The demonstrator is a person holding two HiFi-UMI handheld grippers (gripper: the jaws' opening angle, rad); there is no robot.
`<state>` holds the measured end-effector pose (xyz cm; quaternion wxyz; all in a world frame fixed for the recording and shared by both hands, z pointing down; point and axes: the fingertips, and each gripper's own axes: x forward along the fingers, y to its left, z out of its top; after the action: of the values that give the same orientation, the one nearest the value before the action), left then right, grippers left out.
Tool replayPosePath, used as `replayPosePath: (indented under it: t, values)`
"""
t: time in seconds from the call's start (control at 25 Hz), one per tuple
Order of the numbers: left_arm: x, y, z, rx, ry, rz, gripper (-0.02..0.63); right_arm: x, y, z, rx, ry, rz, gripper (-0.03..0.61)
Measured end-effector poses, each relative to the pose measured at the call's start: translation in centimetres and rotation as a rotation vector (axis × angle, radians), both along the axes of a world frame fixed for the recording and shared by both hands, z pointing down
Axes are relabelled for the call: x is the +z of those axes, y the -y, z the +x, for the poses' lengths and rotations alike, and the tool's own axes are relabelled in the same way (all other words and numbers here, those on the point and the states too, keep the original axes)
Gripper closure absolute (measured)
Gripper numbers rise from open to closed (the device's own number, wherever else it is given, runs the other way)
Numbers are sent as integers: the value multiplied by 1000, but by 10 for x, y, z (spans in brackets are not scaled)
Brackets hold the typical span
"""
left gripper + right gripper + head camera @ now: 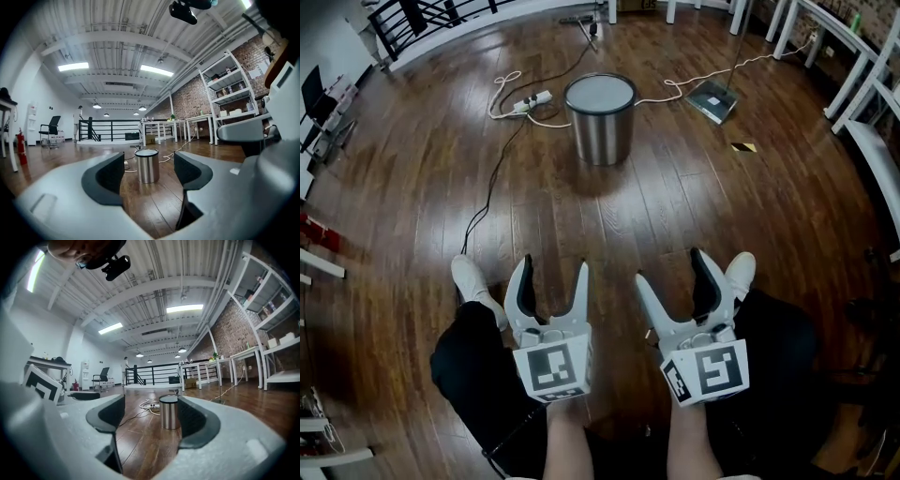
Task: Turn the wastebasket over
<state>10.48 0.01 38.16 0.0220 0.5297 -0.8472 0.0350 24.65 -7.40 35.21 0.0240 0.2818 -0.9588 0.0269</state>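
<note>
- The floor [412, 187] is dark, glossy wood planking that runs through a large open room.
- The wastebasket [600, 117], a metal cylinder, stands on end on the bare floor at 12 o'clock from the person, well apart from both grippers. Its top is a pale disc, and I cannot tell whether that is the mouth or the base.
- The left gripper [553, 267] is held low in front of the person. Its jaws are spread wide with only floor between them, and the wastebasket shows far off in the gap.
- The right gripper [670, 267] is beside it at 3 o'clock, also wide open and holding nothing.
- A white power strip [532, 99] lies at 9 o'clock of the wastebasket, and a dark cable [492, 187] trails from it toward 7 o'clock.
- A flat stand base [712, 98] sits at 3 o'clock of the wastebasket.
- A black railing [422, 14] curves along the room's edge at 11 o'clock.
- A brick wall [187, 98] with white shelving [225, 93] lines the right side.
- White tables [164, 129] stand beyond the wastebasket.
- The person's white shoes [469, 278] flank the grippers.
</note>
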Motion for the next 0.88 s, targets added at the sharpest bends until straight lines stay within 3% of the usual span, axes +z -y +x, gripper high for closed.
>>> replayPosePath:
  t: [0.16,0.28,0.48,0.72,0.88]
  values:
    - [-22,-32,7,-18,1,48,255,-10,-15,13,-28,15,18,242]
    - [-28,-54,8,-21,44,45,255,-11,-19,22,-21,29,14,242]
    - [-20,-78,2,-62,20,30,255,-2,-22,25,-27,12,-6,242]
    - [2,-53,-9,-54,-13,18,255,5,-33,-17,-110,-9,4,242]
    - [-3,-30,-14,-18,-6,22,256,8,-31,-34,-103,8,-28,242]
